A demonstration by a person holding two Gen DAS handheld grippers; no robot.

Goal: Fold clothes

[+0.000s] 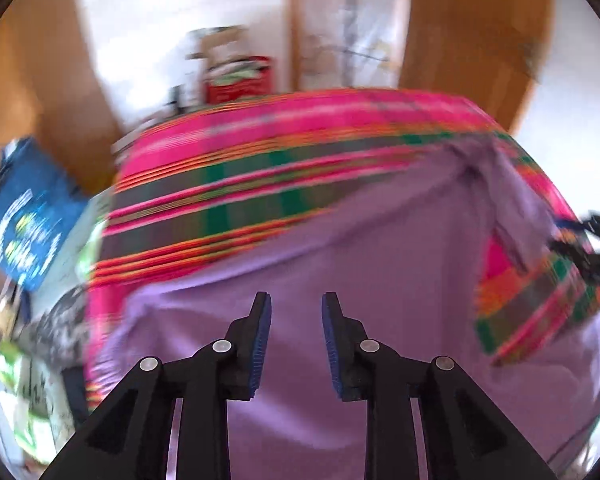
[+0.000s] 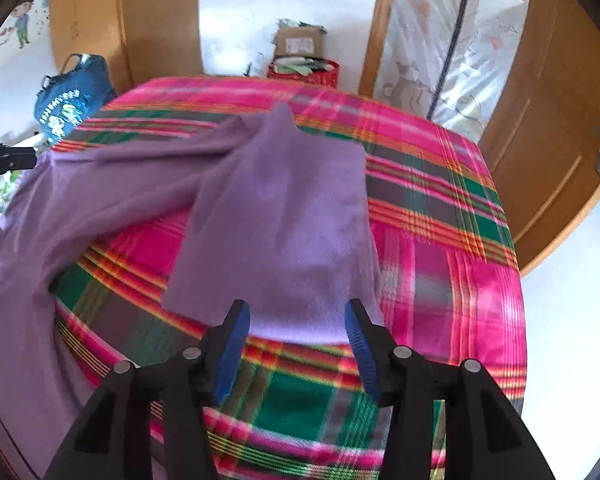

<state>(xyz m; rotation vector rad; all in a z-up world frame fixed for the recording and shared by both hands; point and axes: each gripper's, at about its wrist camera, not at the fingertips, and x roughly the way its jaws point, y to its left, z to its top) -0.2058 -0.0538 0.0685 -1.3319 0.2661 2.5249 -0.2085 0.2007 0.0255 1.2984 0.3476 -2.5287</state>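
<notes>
Plaid cloth [image 2: 440,208] in pink, green and orange is seen spread over the tabletop, filling the space ahead of both hand-held grippers. A lilac garment [image 2: 276,216] is laid on it: in the right wrist view one flat section is stretched straight ahead of the right hand-held gripper [image 2: 298,340], its near edge just beyond the fingertips, while the rest is draped to the left and down past the near edge of the tabletop. In the blurred left wrist view the garment [image 1: 300,240] is seen under and ahead of the left hand-held gripper [image 1: 296,340], with a narrow strip trailing to the far right. Wooden doors [image 2: 548,128] are seen beyond the tabletop. A blue bag [image 2: 74,96] is placed far left, and a red container [image 2: 304,70] with a cardboard box [image 2: 298,42] is seen straight beyond. Both hand-held grippers are held with fingers parted and nothing between them, the right more widely.
</notes>
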